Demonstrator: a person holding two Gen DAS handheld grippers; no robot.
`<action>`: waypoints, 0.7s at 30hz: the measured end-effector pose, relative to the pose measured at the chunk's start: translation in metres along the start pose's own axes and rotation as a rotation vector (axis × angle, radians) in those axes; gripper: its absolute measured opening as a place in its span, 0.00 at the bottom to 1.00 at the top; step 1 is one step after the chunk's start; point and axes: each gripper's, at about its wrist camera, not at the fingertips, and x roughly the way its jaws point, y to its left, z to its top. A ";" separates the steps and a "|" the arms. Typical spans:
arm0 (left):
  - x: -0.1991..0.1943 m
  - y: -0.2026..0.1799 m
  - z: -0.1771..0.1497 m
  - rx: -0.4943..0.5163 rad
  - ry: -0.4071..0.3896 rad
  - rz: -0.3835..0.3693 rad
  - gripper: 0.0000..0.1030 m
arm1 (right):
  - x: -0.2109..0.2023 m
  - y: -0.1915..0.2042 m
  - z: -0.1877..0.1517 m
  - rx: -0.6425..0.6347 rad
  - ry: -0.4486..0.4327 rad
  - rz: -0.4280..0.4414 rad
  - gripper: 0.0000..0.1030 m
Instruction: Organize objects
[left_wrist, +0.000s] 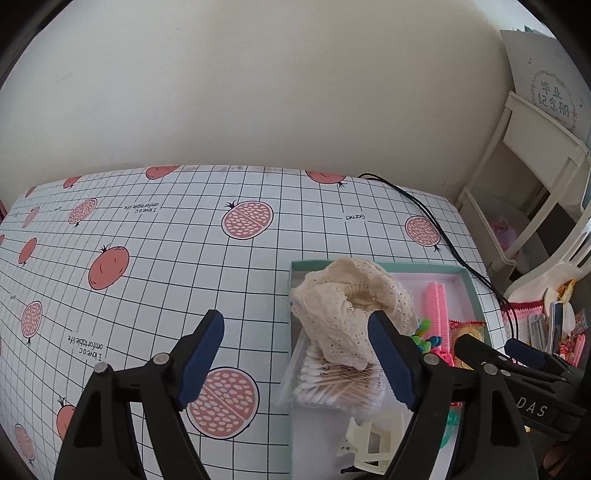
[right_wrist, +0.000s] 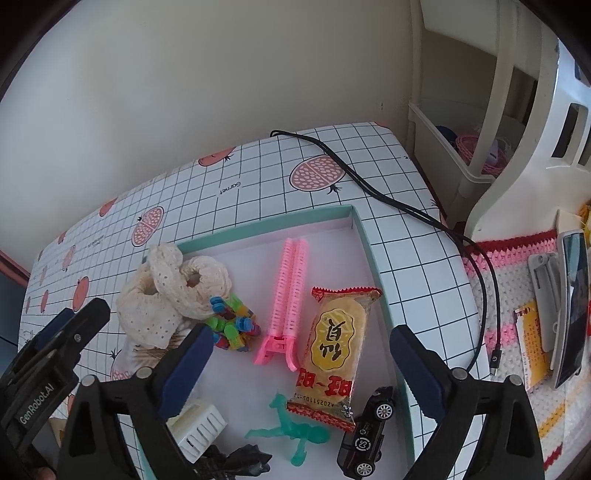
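Cream eyelet lace (left_wrist: 347, 310), soft and bunched, spilled over the left wall of the teal-rimmed tray (left_wrist: 467, 275) in the left wrist view, lying partly on a clear bag of cotton swabs (left_wrist: 332, 384). The left gripper (left_wrist: 295, 360) stood wide and empty, one pad over the checked cloth of the desk (left_wrist: 166, 258), the other just above the lace. A careless close there would likely snag the open weave and drag the swab bag out with it. A hard ivory claw clip (left_wrist: 369, 443) lay at the tray's near end.

From the right wrist, the right gripper (right_wrist: 301, 369) also hung wide and empty over the tray. Below it lay ribbed pink roller clips (right_wrist: 290, 295), a glossy cracker packet (right_wrist: 334, 350), a translucent green figure (right_wrist: 295, 432) and a black toy car (right_wrist: 369, 432), all crowded together. Pinching one might nudge its neighbours; the slick wrapper could slip.
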 end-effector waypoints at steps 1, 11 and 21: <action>0.000 0.001 0.000 -0.003 -0.001 0.004 0.81 | 0.000 0.000 0.000 0.003 0.000 0.001 0.98; 0.001 0.012 0.002 -0.032 -0.029 0.049 0.92 | 0.000 0.001 0.001 0.003 -0.009 0.002 1.00; -0.016 0.023 0.003 -0.034 -0.058 0.056 0.92 | -0.011 0.008 -0.002 -0.004 -0.039 -0.005 1.00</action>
